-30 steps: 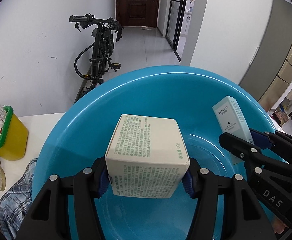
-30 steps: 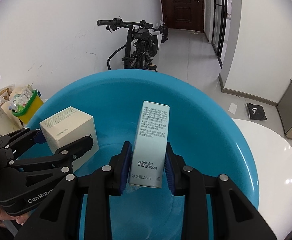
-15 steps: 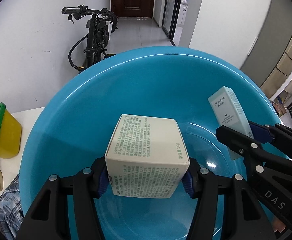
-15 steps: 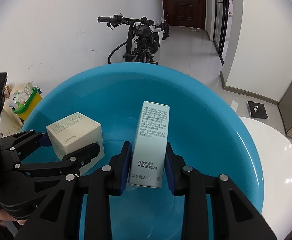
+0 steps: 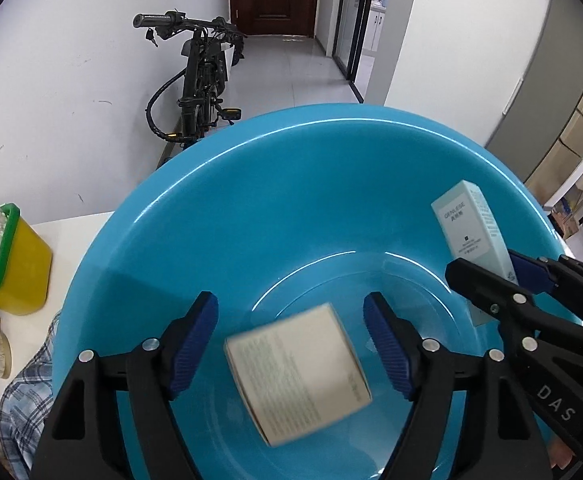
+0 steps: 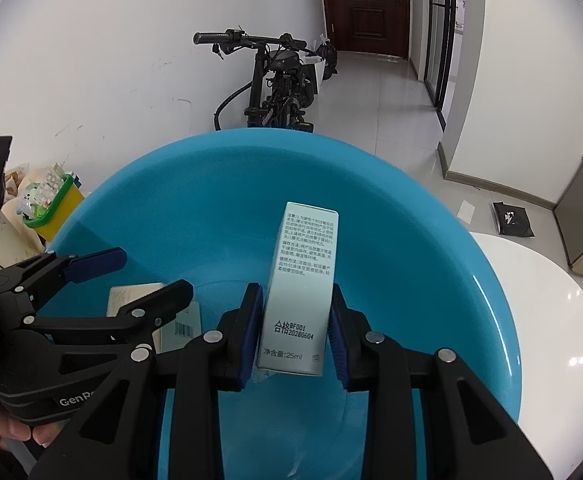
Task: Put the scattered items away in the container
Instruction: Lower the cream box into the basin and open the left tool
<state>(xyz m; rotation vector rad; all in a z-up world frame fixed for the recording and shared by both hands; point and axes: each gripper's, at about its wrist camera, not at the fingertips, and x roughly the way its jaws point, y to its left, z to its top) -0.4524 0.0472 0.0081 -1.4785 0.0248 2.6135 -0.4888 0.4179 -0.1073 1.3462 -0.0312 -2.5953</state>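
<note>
Tumbling between my left gripper's (image 5: 291, 344) opening jaws, the cream carton (image 5: 297, 374) drops blurred into the blue basin (image 5: 195, 216); it could bounce askew. My right gripper (image 6: 295, 334) clamps the tall pale-green box (image 6: 301, 288) above the basin; releasing early risks hitting the carton.

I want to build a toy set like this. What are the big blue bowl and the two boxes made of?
Blue bowl: probably plastic, glossy, with bright streaks of light on it. Square box and tall box: probably thin cardboard, matte, with sharp folded edges and printed text.
</note>
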